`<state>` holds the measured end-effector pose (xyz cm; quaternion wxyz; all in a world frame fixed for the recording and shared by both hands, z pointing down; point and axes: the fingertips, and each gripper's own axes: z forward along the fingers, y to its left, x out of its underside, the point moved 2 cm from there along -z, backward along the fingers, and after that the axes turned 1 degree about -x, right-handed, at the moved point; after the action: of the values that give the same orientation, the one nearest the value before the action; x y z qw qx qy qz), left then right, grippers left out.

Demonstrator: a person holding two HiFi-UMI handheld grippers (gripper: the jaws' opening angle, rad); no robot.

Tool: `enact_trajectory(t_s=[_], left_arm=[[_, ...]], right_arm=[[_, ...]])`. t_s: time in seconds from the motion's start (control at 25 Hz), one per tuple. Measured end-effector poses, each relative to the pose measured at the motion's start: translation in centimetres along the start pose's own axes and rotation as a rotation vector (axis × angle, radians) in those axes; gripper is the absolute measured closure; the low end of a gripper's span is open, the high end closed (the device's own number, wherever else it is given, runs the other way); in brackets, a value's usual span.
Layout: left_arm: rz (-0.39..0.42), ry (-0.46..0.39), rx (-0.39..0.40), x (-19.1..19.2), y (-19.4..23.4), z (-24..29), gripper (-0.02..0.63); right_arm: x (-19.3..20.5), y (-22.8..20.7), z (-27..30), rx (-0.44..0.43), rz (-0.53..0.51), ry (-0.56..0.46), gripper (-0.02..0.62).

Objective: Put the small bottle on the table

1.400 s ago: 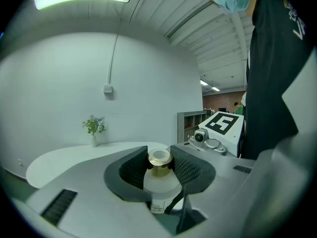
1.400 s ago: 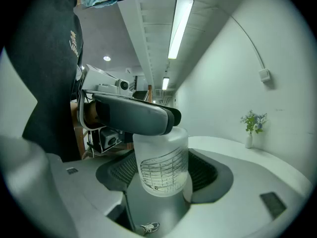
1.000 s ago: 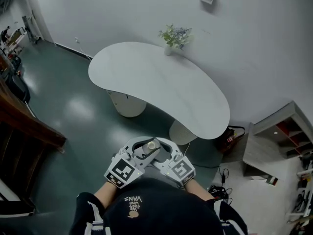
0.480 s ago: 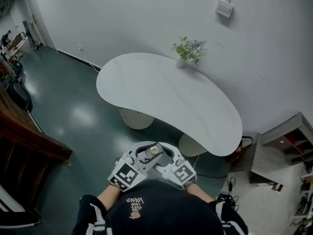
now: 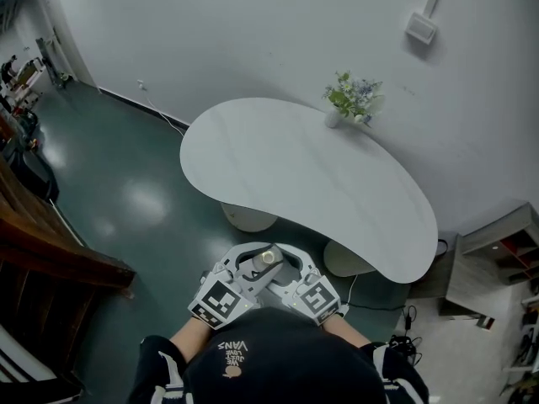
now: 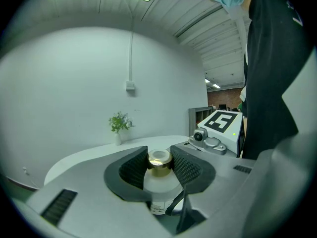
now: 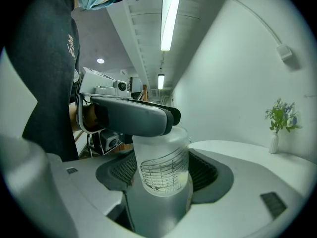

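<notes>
While tight in left gripper (image 6: 160,168) and right gripper (image 7: 163,171), small bottle (image 5: 268,257) upright (cap (image 6: 159,158) up)

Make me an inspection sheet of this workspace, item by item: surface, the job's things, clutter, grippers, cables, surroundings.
Surface: white curved table, top bare apart from one vase at its far edge by the wall.
Job's things: small bottle with a gold cap, cap up, held in the air short of the table, not yet on it.
Clutter: vase of flowers on the table; nothing else seen on it.
Grippers: left gripper closed at the bottle's neck; right gripper closed on its body.
Cables: floor cable along the wall; cable bundle on the floor near the table's right end.
Surroundings: green floor, wall box, shelf unit at right, dark wooden furniture at left.
</notes>
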<state>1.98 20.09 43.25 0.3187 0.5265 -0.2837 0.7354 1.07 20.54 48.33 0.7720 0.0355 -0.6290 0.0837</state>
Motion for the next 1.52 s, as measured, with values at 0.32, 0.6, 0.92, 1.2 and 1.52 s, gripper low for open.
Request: enact_trajectory(t_s=[0.32, 0.6, 0.92, 1.2, 1.52], left_arm=[[-0.05, -0.004, -0.027, 1.2, 4.5, 1.0, 0.447], [-0.092, 0.001, -0.115, 1.3, 9.1, 3.6, 0.448], [-0.131, -0.02, -0.224, -0.2, 14.1, 8.5, 0.448], [-0.151, -0.02, -0.309, 0.1, 16.5, 12.0, 0.448], [-0.199, -0.029, -0.283, 1.3, 19.3, 14.3, 0.448]], right_arm=[[0.2, -2.7, 3.5, -0.028, 0.012, 0.028, 0.313], [-0.1, -7.2, 6.2, -0.124, -0.021, 0.032, 0.313], [-1.3, -14.1, 7.5, -0.224, -0.053, 0.051, 0.313], [-0.4, -18.3, 8.2, -0.308, -0.083, 0.058, 0.313], [0.5, -21.4, 9.7, -0.274, -0.045, 0.056, 0.313]])
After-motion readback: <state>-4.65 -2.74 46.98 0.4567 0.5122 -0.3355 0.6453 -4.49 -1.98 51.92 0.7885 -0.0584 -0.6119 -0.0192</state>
